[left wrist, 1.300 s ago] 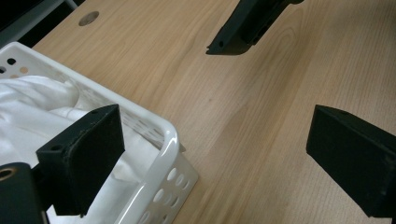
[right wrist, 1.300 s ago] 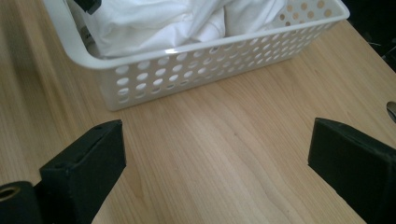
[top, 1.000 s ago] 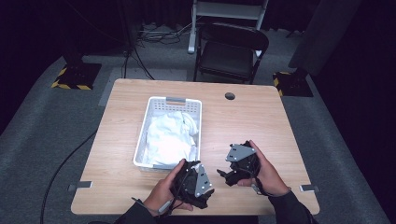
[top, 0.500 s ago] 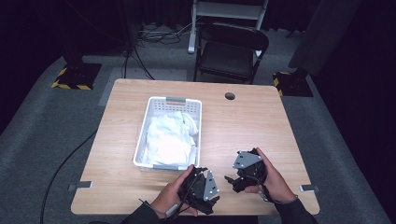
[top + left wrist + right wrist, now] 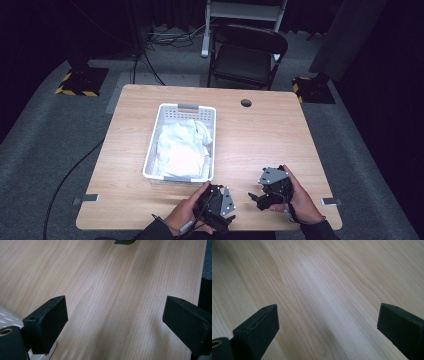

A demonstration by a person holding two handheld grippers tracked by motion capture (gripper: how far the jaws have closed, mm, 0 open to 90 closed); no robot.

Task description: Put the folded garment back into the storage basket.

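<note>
White cloth [image 5: 181,150] sits bunched inside the white basket [image 5: 152,163] at mid-table, far-left of both my grippers and touched by neither. My left gripper [image 5: 216,204] hovers at the near edge just in front of the basket's near right corner, jaws spread wide with bare wood table [image 5: 112,290] between them. My right gripper [image 5: 262,191] is just to its right, near but apart, jaws likewise spread over bare wood, gripping nothing.
</note>
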